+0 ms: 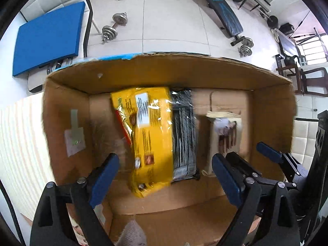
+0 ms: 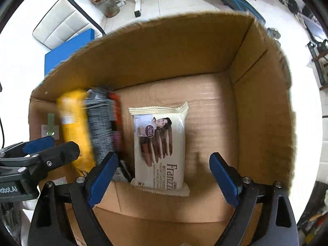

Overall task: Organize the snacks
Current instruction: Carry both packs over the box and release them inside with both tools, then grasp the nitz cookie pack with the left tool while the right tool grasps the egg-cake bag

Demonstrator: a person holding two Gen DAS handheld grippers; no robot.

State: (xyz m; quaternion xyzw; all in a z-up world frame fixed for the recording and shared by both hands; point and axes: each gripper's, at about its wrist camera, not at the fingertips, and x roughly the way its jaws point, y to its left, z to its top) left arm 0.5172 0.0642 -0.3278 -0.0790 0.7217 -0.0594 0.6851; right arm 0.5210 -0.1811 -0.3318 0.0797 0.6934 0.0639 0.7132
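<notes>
An open cardboard box (image 1: 67, 106) (image 2: 264, 106) holds three snack packs side by side. A yellow pack (image 1: 151, 135) (image 2: 74, 129) lies on the left, blurred, partly over a grey-black pack (image 1: 183, 135) (image 2: 101, 125). On the right a cream wafer pack (image 1: 224, 131) (image 2: 160, 147) lies flat on the box floor. My left gripper (image 1: 165, 176) (image 2: 51, 147) points down over the yellow pack, open, its pads clear of the pack. My right gripper (image 2: 163, 176) (image 1: 252, 153) hangs open over the cream pack, pads apart from it on both sides.
The box walls rise around both grippers. A white slatted surface (image 1: 18, 143) lies left of the box. Beyond it a blue pad (image 1: 49, 39) rests on a white chair, and dumbbells (image 1: 114, 26) and a workout bench (image 1: 221, 10) are on the tiled floor.
</notes>
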